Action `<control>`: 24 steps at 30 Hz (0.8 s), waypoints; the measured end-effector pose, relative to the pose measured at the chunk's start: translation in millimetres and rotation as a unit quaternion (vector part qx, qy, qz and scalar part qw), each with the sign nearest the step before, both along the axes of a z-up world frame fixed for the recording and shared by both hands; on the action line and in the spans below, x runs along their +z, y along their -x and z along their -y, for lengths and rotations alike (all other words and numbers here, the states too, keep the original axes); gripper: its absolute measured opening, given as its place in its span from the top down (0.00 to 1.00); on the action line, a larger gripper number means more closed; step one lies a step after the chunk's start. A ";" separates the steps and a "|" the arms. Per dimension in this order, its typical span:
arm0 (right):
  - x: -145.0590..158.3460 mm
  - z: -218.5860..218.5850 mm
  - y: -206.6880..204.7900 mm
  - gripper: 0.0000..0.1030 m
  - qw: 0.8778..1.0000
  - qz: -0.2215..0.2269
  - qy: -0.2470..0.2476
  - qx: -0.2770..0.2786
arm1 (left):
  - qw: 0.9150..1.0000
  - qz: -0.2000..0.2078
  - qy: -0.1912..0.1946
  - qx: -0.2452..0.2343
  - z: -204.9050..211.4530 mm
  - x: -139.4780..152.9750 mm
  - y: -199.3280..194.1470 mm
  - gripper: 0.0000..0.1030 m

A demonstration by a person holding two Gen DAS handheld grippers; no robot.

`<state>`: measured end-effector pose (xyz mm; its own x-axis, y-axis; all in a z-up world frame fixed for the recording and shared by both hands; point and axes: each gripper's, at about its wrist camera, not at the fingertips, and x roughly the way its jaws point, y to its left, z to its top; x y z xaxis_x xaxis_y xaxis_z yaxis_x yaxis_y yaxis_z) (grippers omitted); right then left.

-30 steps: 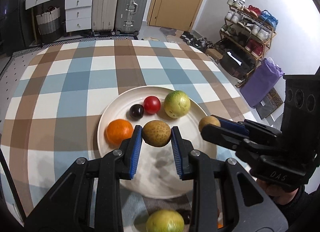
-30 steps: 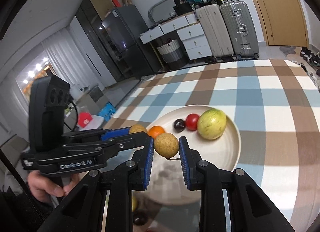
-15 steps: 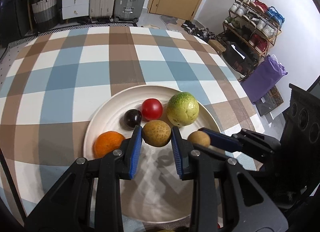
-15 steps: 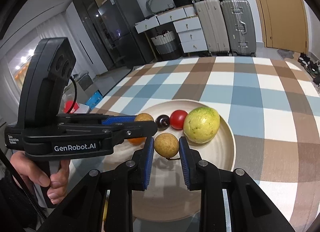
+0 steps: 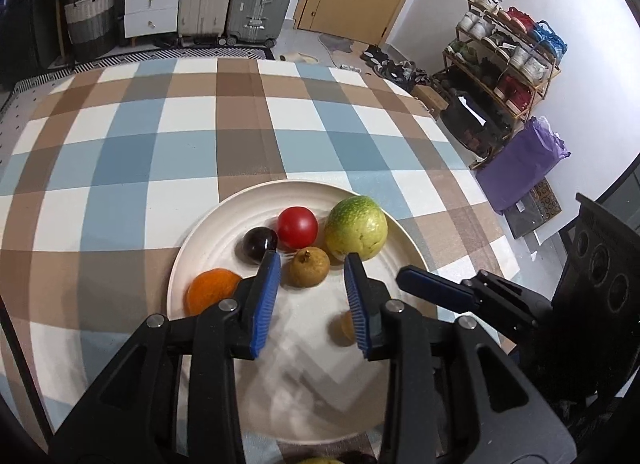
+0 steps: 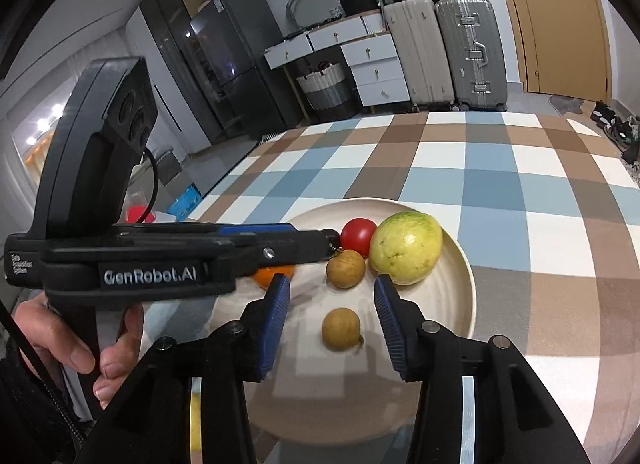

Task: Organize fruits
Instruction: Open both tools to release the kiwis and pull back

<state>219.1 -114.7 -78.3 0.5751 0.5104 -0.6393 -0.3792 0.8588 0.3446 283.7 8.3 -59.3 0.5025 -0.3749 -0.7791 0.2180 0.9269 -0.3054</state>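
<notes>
Hovering both tools over the plate now, my left gripper spread wide with nothing in it, one brown fruit sitting free just ahead between its tips. My right gripper gapes too, the second brown fruit lying loose between its blue pads. Risk here: these are round and the plate is smooth, so a careless pull-back could clip one and send it rolling toward the rim. The green fruit sits right off my right tip, easy to nudge. My two tools are close; they could knock together.
</notes>
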 end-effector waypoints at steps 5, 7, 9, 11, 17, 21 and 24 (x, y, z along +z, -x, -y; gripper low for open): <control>5.5 10.3 22.5 0.56 1.000 0.004 -0.006 -0.010 | 1.000 0.017 -0.011 0.000 -0.5 14.5 26.9 0.71; 9.3 15.3 34.3 0.56 1.000 0.008 -0.010 -0.016 | 1.000 0.025 -0.016 0.001 -1.0 19.2 39.2 0.71; 14.8 20.7 46.8 0.56 0.999 0.015 -0.017 -0.024 | 0.999 0.035 -0.026 0.007 -2.3 23.4 51.6 0.71; 19.7 24.4 56.9 0.56 0.999 0.021 -0.024 -0.029 | 0.998 0.043 -0.033 0.012 -3.9 27.6 64.9 0.71; 39.8 27.8 92.5 0.54 0.997 0.055 -0.036 -0.032 | 0.996 0.070 -0.043 0.026 -6.6 40.6 108.7 0.71; 56.5 25.1 110.1 0.54 0.996 0.075 -0.037 -0.024 | 0.993 0.094 -0.058 0.032 -1.6 50.1 141.4 0.66; 66.2 22.1 120.5 0.53 0.995 0.085 -0.039 -0.021 | 0.991 0.112 -0.065 0.036 2.1 56.7 163.5 0.60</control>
<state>98.6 -136.8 -12.1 0.6937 0.5275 -0.4905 -0.4011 0.8485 0.3452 120.2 6.3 -2.7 0.6907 -0.2347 -0.6840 0.1979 0.9711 -0.1334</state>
